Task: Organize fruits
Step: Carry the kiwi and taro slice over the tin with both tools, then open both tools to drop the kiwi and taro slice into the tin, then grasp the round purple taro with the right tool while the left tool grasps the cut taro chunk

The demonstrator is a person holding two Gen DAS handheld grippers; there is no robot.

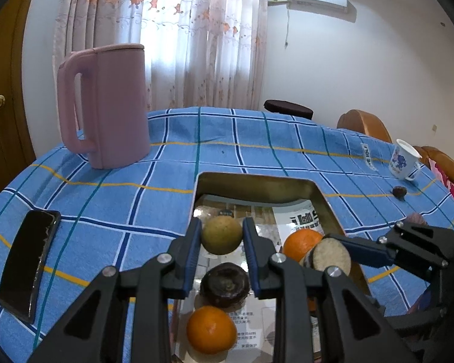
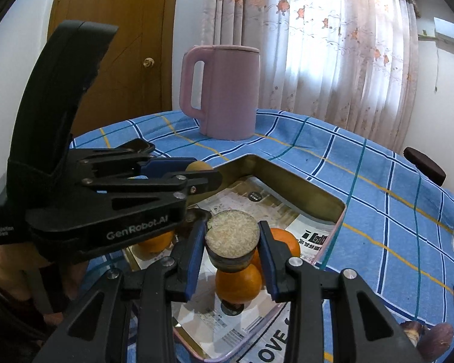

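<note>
Angling downward over the rectangular metal tray (image 1: 324, 193): left claw (image 1: 222, 239) clenched on a round yellow-green fruit (image 1: 222, 235); right claw (image 2: 232, 237) beside it grasping a cut, pale-faced dark-skinned fruit half (image 2: 232, 236).

Gold-rimmed rectangular tray (image 1: 254, 181): near end hidden behind gripper linkage. Print on paper tray liner (image 2: 251, 202): too small to read. Black smartphone (image 2: 137, 144): mostly hidden behind gripper body. Brown fruits (image 2: 435, 337): cut by lower right picture edge, kind unclear.

Two oranges (image 1: 211, 329), one jug (image 1: 112, 106), one cup (image 1: 404, 160)
</note>
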